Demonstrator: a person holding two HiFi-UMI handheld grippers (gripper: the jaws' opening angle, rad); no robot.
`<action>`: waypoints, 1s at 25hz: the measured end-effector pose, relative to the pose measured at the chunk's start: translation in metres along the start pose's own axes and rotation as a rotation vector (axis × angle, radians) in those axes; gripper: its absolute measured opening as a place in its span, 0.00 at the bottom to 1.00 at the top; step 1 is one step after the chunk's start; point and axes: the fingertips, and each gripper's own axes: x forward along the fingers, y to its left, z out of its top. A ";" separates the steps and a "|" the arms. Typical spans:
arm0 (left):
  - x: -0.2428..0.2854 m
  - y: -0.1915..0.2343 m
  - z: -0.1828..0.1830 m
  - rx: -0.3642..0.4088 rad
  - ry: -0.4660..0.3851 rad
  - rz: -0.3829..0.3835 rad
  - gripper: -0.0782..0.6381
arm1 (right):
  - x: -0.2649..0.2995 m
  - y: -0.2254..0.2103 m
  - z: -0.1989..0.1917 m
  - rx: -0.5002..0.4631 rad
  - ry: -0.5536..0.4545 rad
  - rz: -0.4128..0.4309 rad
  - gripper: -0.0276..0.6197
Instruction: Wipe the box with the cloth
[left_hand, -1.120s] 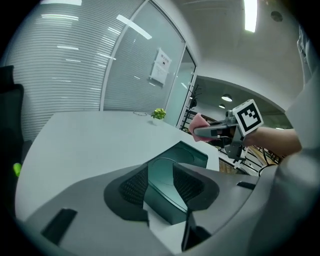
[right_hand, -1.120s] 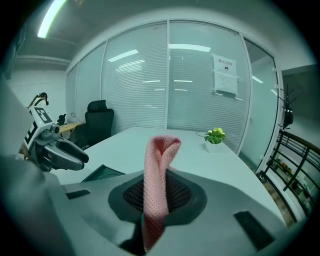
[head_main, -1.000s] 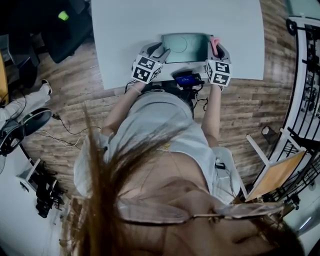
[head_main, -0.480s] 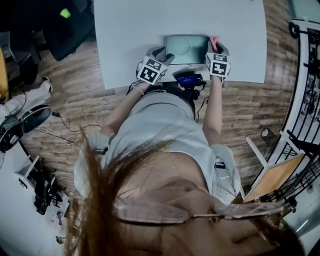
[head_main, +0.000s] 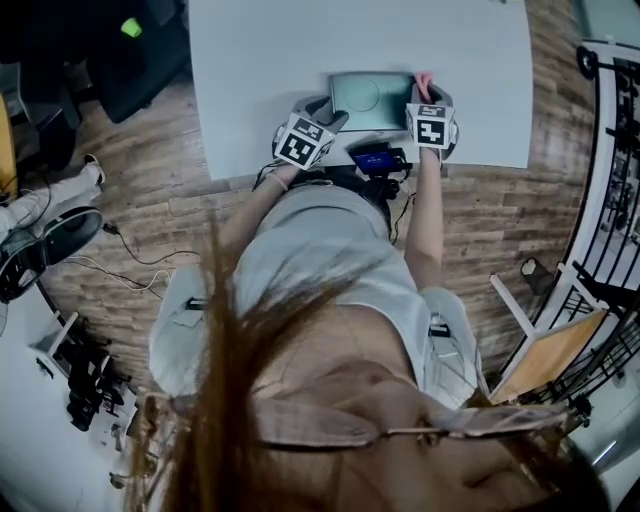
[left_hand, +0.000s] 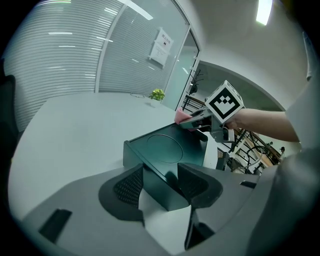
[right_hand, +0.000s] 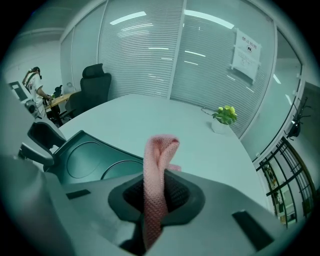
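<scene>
Head view: left gripper (head_main: 330, 113) lower, jaws just opened around box (head_main: 372, 96) corner.

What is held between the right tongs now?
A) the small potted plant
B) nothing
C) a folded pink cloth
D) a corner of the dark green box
C: the right gripper view shows the pink cloth pinched in the right tongs, with the box at its left.

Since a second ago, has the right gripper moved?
Yes. In the head view the right gripper has shifted up the picture, away from the table's near edge, alongside the box.
</scene>
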 end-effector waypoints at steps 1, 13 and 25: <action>0.000 -0.001 0.000 0.001 0.001 -0.002 0.41 | -0.001 0.002 0.000 -0.005 0.005 0.006 0.10; 0.002 0.004 -0.001 0.011 0.019 -0.030 0.41 | 0.007 0.030 0.006 -0.015 0.029 0.086 0.10; 0.002 0.004 0.001 0.022 0.022 -0.054 0.41 | 0.009 0.063 0.014 -0.003 0.021 0.157 0.10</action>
